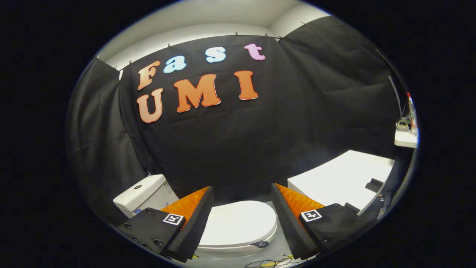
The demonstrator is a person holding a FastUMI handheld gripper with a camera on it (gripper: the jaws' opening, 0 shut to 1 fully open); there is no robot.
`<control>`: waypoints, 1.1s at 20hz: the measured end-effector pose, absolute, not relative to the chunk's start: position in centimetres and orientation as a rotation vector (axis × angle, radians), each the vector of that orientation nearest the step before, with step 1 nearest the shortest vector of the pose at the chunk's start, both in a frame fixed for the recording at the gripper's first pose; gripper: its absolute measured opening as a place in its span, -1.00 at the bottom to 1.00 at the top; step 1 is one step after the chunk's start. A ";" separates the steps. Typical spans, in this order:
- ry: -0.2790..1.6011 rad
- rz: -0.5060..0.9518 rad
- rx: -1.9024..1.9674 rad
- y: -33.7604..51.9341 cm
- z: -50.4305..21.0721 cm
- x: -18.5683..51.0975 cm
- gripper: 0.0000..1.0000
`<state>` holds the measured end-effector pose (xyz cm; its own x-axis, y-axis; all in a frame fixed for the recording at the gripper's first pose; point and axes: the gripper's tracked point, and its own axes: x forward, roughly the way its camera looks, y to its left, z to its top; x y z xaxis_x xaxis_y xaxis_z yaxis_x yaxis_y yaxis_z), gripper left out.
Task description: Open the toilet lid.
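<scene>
Gripper (241, 219) up front with its two fingers (193, 223) spread wide, pinching nothing. Between and just past them sits one toilet with its lid (238, 225) down flat on the seat, so not opened yet. One white tank (143, 193) sits behind the left finger, with a dark button on top. One white table (342, 178) beyond the right finger has one small dark thing lying on it. One small shelf (405, 138) well off to the right holds some clutter, too tiny to count. Couple of loose wires (267, 263) on the floor near the toilet
</scene>
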<state>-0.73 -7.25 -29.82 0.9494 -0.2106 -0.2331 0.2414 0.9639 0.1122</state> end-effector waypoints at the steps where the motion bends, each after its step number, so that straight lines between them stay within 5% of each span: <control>1: 0.239 -0.245 0.166 -7.6 -31.7 -0.8 0.97; 22: 0.700 -0.539 0.854 -11.1 -67.0 -6.9 0.96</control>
<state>-6.87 -11.05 -66.96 0.6566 -0.1498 -0.7392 0.6760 0.5515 0.4887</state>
